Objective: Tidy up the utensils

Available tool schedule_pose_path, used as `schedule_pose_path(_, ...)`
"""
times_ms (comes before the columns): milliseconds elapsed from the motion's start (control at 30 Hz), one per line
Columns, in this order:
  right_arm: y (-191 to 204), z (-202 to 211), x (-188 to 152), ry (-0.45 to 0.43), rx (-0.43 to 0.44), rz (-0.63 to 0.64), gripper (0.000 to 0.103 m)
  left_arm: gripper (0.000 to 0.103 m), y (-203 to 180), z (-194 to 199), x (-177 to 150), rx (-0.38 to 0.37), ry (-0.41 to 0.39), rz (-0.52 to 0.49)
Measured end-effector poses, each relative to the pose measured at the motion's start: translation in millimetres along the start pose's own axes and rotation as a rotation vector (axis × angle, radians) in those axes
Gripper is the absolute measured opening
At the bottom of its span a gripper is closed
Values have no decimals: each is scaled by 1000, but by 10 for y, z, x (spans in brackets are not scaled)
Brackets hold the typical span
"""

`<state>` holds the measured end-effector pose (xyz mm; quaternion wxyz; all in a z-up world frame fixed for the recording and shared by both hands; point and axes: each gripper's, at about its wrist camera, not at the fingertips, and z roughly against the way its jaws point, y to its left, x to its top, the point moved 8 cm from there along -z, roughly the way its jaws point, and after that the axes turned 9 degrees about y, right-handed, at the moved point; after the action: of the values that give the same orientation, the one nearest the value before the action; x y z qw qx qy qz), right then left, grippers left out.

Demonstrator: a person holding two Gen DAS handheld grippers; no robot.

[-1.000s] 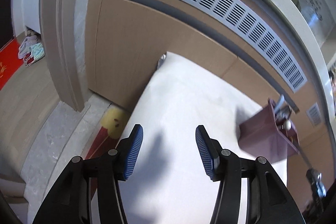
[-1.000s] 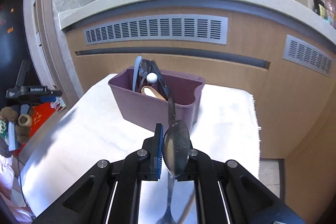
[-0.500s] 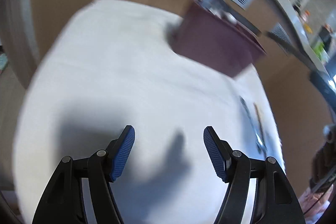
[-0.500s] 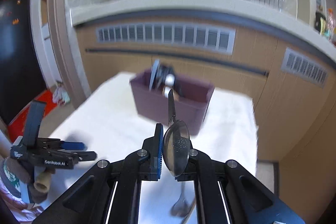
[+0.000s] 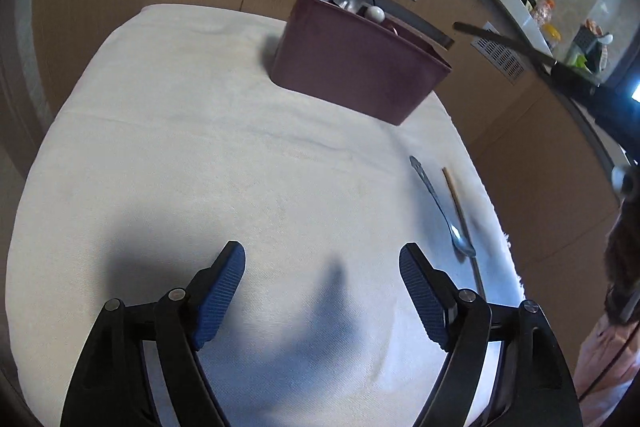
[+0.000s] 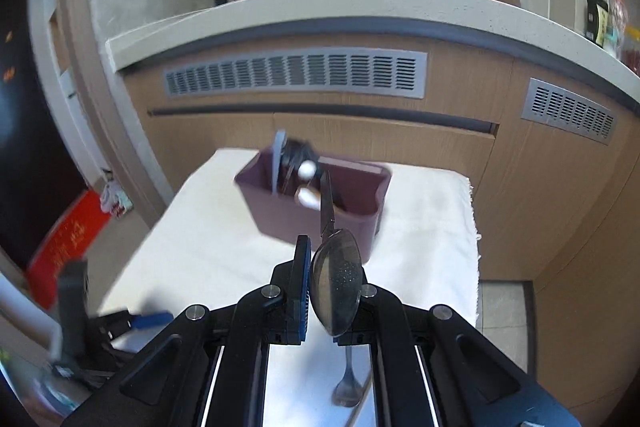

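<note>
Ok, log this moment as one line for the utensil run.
right gripper: shut on large spoon | left gripper: jaws opening, nothing between | maroon caddy: holds utensils | towel: small spoon, chopstick left

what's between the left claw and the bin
Only bare white cloth. In the left wrist view nothing lies between the open left claw and the maroon bin; the loose spoon and chopstick lie off to the right.
</note>
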<state>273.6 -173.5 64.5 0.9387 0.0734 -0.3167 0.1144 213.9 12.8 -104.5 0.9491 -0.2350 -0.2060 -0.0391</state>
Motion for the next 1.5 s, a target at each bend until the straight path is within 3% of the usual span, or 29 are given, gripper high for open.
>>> schedule_pose_path(200,-109,-123,469,194,49,-79,7,83,50,76,111,-12,-17,20)
schedule_pose_path(333,-36,-48,561,141,-6,-24,8,83,-3,87,155,-12,-35,-8)
schedule_pose_path(533,99,-341,-204,162,0,32,8,83,-7,-48,136,-5,5,-8)
schedule_pose_path(667,254,-552,-741,210,75,83,11,83,-76,-128,109,15,36,-29)
schedule_pose_path(800,255,-595,-1026,246,78,106,43,83,-186,-204,86,39,68,-60)
schedule_pose_path(933,101,-531,-1207,242,19,142,57,83,-322,-310,41,35,105,-89)
schedule_pose_path(1133,-335,-693,-1465,275,-107,82,57,83,-645,-522,-72,8,188,-147)
schedule_pose_path(1267,-430,-968,-1563,319,-65,17,54,83,-819,-558,-135,35,200,-196)
schedule_pose_path(1433,-261,-1131,-1477,243,-138,123,43,83,-842,-497,-213,104,194,-238)
schedule_pose_path(1500,-176,-1191,-1414,230,-124,155,43,83,-813,-482,-240,119,202,-242)
